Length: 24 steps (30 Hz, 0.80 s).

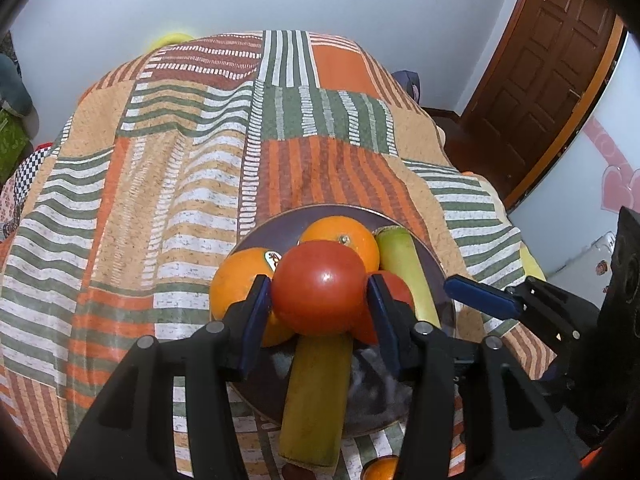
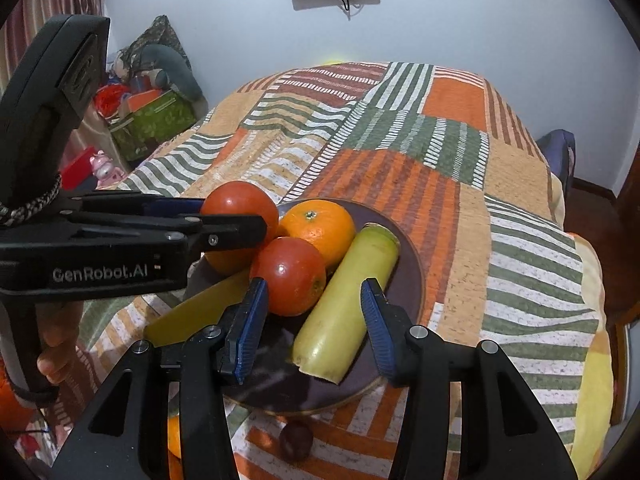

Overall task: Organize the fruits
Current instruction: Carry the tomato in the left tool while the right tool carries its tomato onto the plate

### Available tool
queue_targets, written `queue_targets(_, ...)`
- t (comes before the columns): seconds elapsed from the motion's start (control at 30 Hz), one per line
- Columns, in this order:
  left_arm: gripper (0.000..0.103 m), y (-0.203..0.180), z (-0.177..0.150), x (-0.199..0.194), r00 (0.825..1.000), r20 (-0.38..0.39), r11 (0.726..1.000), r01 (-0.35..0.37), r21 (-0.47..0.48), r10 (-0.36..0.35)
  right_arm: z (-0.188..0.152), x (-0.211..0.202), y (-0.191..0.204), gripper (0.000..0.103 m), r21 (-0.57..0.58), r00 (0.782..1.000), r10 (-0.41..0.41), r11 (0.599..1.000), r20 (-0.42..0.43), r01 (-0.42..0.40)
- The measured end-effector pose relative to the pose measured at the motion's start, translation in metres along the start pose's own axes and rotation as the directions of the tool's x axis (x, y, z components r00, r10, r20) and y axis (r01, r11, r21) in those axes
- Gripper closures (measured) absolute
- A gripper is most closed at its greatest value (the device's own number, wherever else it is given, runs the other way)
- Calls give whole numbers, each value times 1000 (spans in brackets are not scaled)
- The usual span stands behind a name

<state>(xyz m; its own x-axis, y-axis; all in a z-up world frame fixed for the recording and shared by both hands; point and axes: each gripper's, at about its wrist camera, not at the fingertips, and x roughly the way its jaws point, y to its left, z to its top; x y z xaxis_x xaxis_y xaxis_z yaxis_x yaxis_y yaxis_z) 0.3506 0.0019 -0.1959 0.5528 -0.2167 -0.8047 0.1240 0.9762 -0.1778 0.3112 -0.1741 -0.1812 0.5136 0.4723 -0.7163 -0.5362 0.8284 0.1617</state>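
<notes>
**A:** Which way does the tomato (image 1: pixel 320 294) lie from the left gripper (image 1: pixel 318 286)?

**B:** Straight ahead, right between its jaws. They're partly open, and both blue pads rest against its sides, so I judge it gripped.

**A:** And beyond it?

**B:** The dark plate (image 1: pixel 262 236), which is crowded. There's a stickered orange (image 1: pixel 234 284) just to the left, and a pale green gourd (image 1: pixel 400 264) on the right with its long axis running away. The right gripper (image 2: pixel 315 286) hovers over it, jaws parted and empty.

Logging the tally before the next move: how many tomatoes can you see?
2. The upper tomato sits between the fingers of the left gripper; the lower tomato lies on the plate beside the pale green vegetable. More could hide underneath.
</notes>
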Motion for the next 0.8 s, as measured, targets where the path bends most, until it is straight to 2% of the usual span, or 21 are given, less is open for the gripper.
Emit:
queue_targets(0.13, 46, -2, 0, -6, 1000, 15, 1000, -5, 4, 5, -2, -5, -4, 58, 9, 1000, -9, 1000, 4, 9)
queue_targets(0.37, 45, -6, -9, -23, 999, 31, 999, -12, 32, 11, -7, -18, -5, 58, 17, 1000, -26, 1000, 9, 26)
queue_targets(0.47, 44, -6, -18, -24, 999, 24, 998, -25, 54, 24, -9, -25, -4, 58, 19, 999, -29, 999, 16, 29)
queue_targets(0.53, 44, -3, -27, -21, 998, 29, 996, -64, 60, 62, -11, -28, -3, 58, 18, 999, -29, 999, 19, 29)
queue_targets(0.6, 44, 4, -34, -16, 996, 9, 994, -93, 51, 93, -12, -31, -1, 58, 16, 999, -30, 999, 22, 30)
queue_targets(0.8, 49, 32, -48, -2, 994, -61, 996, -92, -17, 91, -15, -36, 3, 58, 12, 999, -31, 999, 25, 30)
